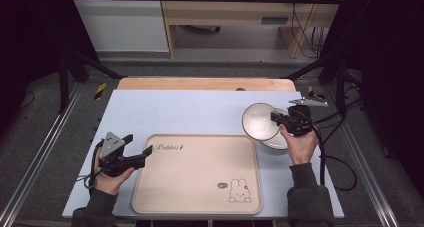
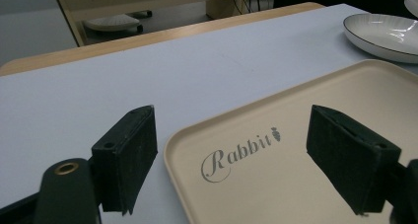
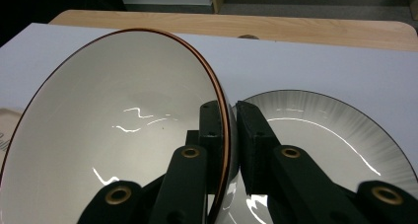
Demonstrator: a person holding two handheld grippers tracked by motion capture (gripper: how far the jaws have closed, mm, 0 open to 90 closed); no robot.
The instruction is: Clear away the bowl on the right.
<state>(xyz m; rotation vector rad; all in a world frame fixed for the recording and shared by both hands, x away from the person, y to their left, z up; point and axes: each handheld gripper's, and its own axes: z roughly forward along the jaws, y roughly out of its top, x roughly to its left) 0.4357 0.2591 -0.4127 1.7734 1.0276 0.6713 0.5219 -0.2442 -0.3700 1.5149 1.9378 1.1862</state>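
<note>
Right gripper point(image 1: 278, 118) clamps the tilted bowl point(image 1: 259, 121) by its rim, seemingly just clear of the plate point(image 3: 320, 135), while left gripper point(image 1: 140, 148) hangs spread beside the tray point(image 1: 200, 187).

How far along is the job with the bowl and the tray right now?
Done: the right gripper has clamped the bowl by its rim and tilted it up off the plate. In hand: the bowl hangs beside the tray. Left: probably setting it on the tray. The left gripper waits open.
</note>
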